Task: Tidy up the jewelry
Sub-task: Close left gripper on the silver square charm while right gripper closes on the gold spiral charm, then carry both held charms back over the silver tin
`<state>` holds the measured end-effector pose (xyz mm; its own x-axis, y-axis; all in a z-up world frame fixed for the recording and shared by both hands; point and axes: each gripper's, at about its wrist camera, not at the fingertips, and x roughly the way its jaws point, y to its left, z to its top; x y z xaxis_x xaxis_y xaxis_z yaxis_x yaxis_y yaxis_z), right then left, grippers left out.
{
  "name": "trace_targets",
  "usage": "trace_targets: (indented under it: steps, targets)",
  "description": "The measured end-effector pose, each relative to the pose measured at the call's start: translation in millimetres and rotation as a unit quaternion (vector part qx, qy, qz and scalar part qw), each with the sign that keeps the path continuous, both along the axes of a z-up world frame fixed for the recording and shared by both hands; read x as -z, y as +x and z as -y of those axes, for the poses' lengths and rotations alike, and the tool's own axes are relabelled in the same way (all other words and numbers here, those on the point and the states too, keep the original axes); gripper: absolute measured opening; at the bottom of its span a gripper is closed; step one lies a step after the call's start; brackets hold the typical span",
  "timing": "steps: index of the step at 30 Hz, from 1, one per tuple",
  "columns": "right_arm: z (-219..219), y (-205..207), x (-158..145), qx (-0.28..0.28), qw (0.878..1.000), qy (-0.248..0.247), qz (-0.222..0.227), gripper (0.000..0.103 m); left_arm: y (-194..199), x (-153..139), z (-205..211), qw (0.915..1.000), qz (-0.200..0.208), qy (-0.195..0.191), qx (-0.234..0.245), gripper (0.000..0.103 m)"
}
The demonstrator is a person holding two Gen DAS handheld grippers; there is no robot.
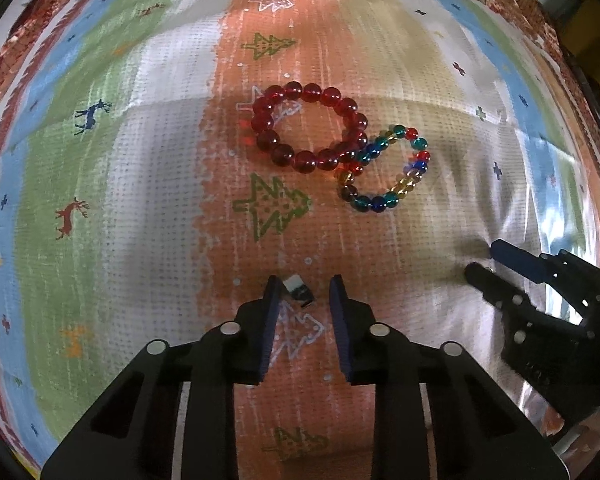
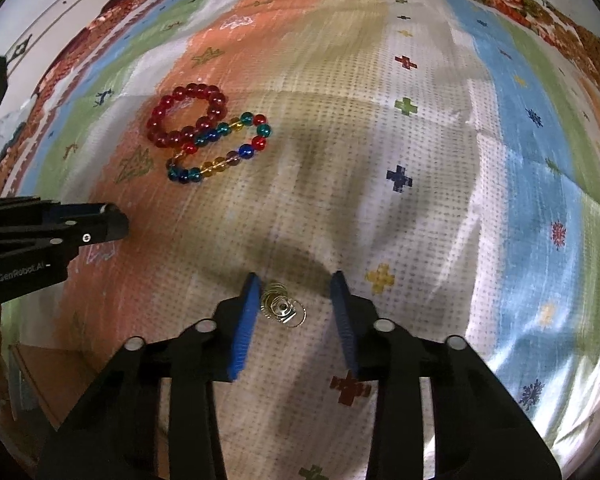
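The left gripper [image 1: 303,286] stands partly open around a small clip [image 1: 299,296] on the tablecloth [image 1: 140,200], gripping nothing. The right gripper [image 2: 296,284], also partly open, straddles a gold earring [image 2: 280,307] lying against its left finger. A red bracelet [image 1: 309,126] and a multicoloured bracelet [image 1: 388,168] lie touching farther off.

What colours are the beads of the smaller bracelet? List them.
Smaller bracelet: teal, blue, yellow, red and dark purple; clearest in the left wrist view.
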<state>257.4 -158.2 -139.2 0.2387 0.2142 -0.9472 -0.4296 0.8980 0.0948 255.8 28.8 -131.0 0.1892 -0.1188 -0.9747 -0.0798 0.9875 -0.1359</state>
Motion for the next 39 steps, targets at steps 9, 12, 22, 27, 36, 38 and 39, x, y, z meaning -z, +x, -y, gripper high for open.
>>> trace_targets:
  steps: [9,12,22,27,36,38,39]
  targets:
    - [1.2,-2.7,0.4,-0.006,1.000,0.001,-0.006,0.018,-2.2,2.1,-3.6,1.0000,0.003,0.007,0.002,0.009]
    - [2.6,-4.2,-1.3,-0.004,1.000,0.002,-0.003,0.018,-3.7,0.6,-3.6,0.9999,0.007,0.008,0.005,0.008]
    - [-0.6,-12.5,-18.1,-0.013,1.000,0.015,0.015,0.017,-6.3,-16.1,-2.2,0.9995,0.030,0.003,0.003,0.008]
    - [1.9,-22.2,-28.8,-0.014,0.999,0.022,0.027,0.017,-22.5,-31.1,-15.4,0.9989,0.048,0.000,0.000,0.008]
    - [-3.9,-42.7,-55.7,-0.024,0.997,0.038,0.057,0.017,-39.3,-49.7,-9.8,0.9976,0.067,-0.016,0.002,0.008]
    - [-3.2,-46.9,-58.5,-0.023,0.997,0.035,0.064,0.017,-43.3,-53.9,-7.1,0.9971,0.074,-0.015,0.001,0.008]
    - [-2.8,-47.5,-58.5,-0.021,0.997,0.035,0.065,0.017,-46.5,-57.1,-6.7,0.9968,0.079,-0.015,-0.001,0.008]
